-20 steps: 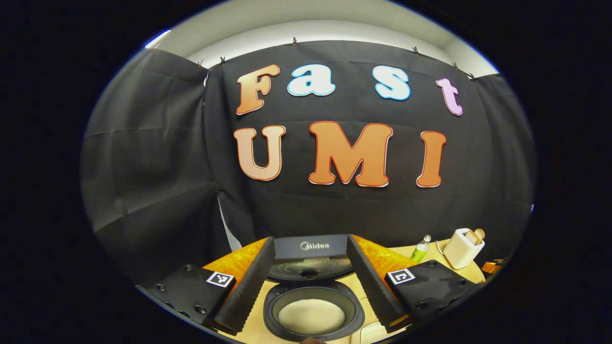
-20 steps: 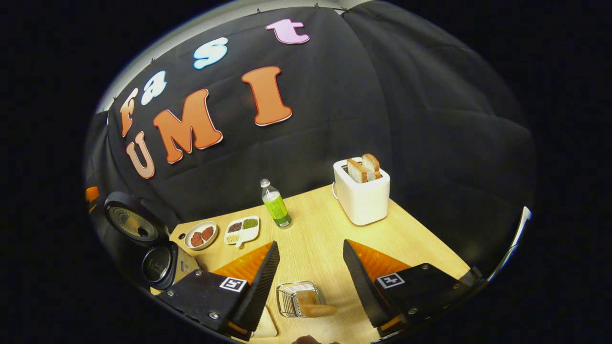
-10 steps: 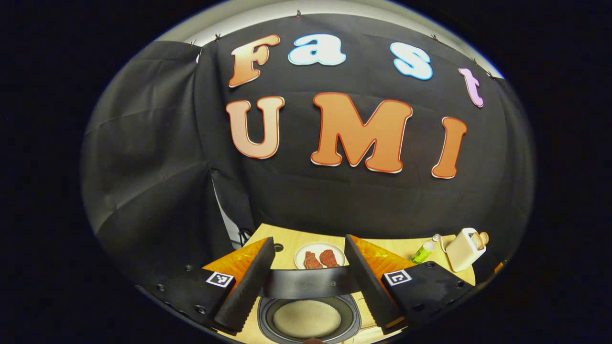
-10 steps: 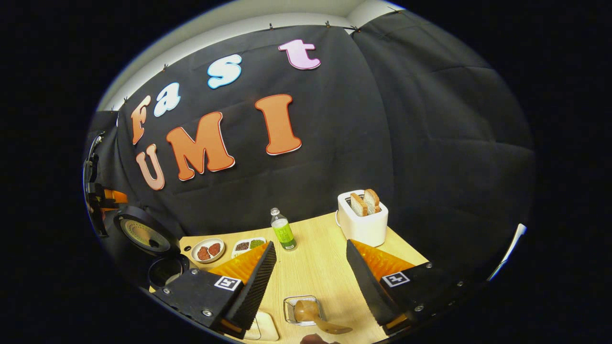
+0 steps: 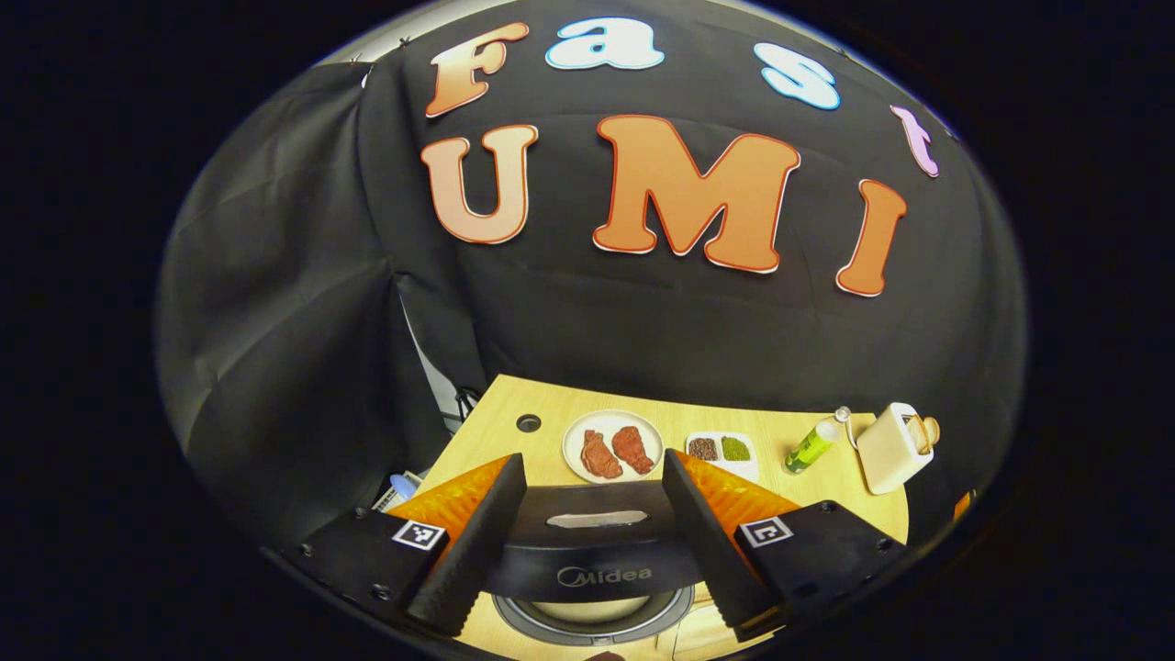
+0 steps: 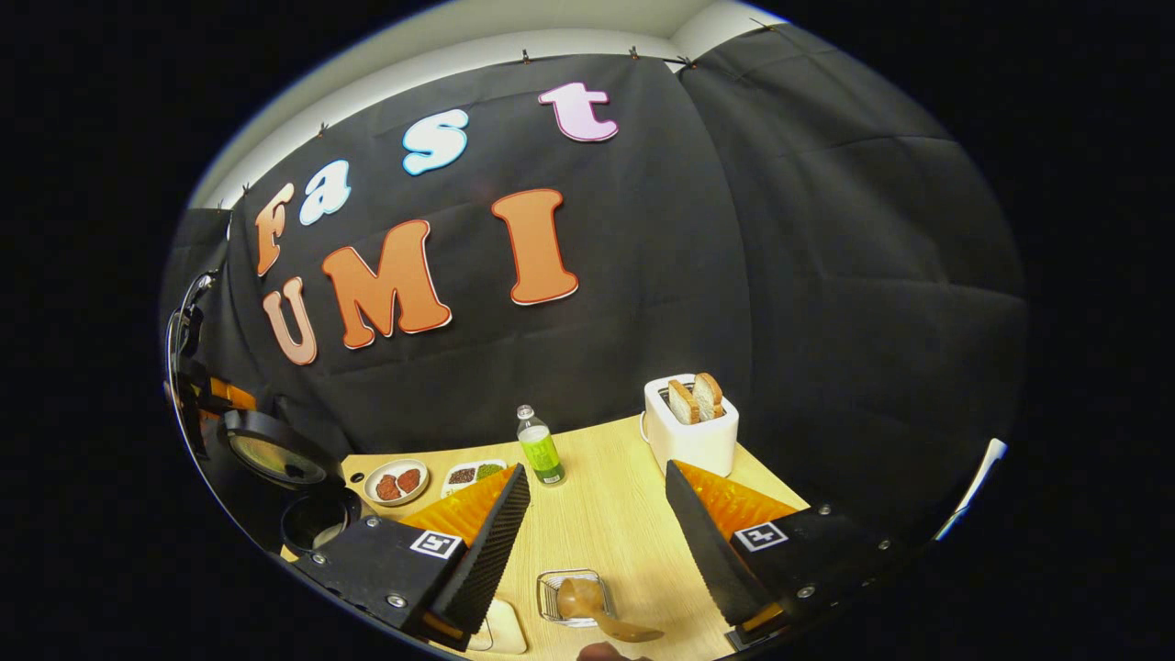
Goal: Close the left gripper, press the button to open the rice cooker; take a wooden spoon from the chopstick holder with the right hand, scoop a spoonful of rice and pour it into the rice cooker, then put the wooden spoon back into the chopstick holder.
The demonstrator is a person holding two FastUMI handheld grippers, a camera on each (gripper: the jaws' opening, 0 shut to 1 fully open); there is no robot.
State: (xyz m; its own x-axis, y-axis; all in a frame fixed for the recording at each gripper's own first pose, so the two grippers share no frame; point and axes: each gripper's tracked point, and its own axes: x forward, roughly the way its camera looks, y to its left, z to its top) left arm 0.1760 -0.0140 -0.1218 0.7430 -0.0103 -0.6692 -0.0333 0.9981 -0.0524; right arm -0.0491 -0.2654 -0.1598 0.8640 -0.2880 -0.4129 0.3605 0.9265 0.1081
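The rice cooker's dark lid [image 5: 592, 542] leans forward over the inner pot [image 5: 592, 624], whose rim shows just below it. My left gripper [image 5: 592, 457] is open, with one finger on either side of the lid. I cannot tell whether they touch it. In the right gripper view the cooker [image 6: 317, 519] stands at the far left with its lid [image 6: 271, 450] part way down. The left gripper [image 6: 197, 390] hangs just behind that lid. My right gripper [image 6: 598, 470] is open above the wire chopstick holder [image 6: 551, 597]. The wooden spoon [image 6: 597, 610] lies in the holder.
On the wooden table [image 5: 551, 408] sit a plate of meat [image 5: 612, 447], a divided dish of grains [image 5: 721, 450], a green bottle [image 5: 808, 447] and a white toaster with bread [image 5: 889, 452]. A pale container [image 6: 503, 629] lies left of the holder.
The cooker lid has swung from upright down over the pot, hiding the rice, as the left gripper rose. The right gripper drew back a little from the holder and stayed open.
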